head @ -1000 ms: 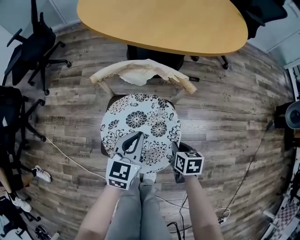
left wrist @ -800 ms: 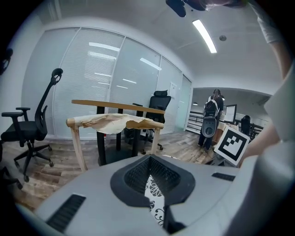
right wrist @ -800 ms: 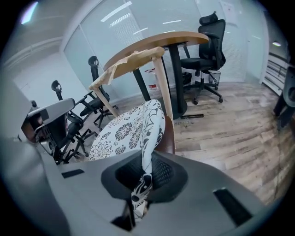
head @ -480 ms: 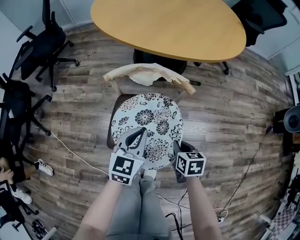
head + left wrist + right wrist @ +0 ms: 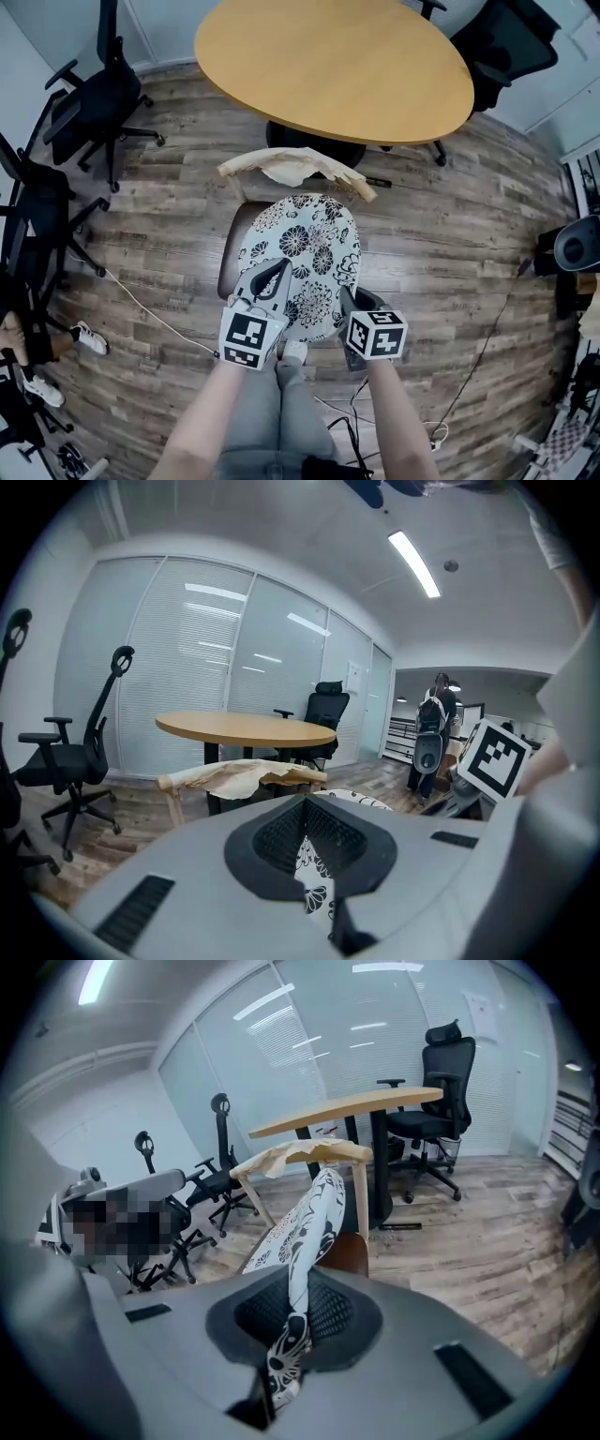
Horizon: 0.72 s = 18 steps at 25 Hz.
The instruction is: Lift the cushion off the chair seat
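Head view: cushion (image 5: 305, 253) sits tilted over the chair seat (image 5: 232, 258), near edge raised, far edge by the backrest; judged partly lifted, full clearance outstanding. Left gripper (image 5: 270, 278) and right gripper (image 5: 349, 302) each clamp that near edge, jaws closed on fabric, forearms parallel, pointing forward and downward.

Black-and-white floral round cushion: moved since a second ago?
Yes: the cushion has tilted up off the brown chair seat, baring the seat's left side.
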Available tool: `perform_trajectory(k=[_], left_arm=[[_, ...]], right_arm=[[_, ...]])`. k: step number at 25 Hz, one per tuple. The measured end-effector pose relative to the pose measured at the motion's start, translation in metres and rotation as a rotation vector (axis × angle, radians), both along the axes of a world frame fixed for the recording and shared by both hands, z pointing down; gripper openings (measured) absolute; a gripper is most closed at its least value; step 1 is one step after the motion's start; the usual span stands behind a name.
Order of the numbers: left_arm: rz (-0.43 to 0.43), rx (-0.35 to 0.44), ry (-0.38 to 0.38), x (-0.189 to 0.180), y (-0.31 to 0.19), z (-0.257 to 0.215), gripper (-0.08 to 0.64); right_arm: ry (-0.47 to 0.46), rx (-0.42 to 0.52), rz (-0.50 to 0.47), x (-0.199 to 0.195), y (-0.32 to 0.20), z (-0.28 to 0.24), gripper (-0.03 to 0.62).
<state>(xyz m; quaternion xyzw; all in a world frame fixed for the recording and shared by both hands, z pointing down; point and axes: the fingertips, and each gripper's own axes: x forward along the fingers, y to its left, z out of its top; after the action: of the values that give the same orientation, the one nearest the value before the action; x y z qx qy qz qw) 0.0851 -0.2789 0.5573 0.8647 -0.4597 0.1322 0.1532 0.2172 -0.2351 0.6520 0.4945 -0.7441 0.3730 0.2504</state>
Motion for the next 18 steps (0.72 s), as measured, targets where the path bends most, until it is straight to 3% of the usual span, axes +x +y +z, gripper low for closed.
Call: perform_trajectory(k=[18], left_arm=[[-0.034,0.047,0.032,-0.008,0.014,-0.069,-0.008]], right_arm=[[-0.024,0.111,-0.002,-0.005,0.010,-0.092,0.038]])
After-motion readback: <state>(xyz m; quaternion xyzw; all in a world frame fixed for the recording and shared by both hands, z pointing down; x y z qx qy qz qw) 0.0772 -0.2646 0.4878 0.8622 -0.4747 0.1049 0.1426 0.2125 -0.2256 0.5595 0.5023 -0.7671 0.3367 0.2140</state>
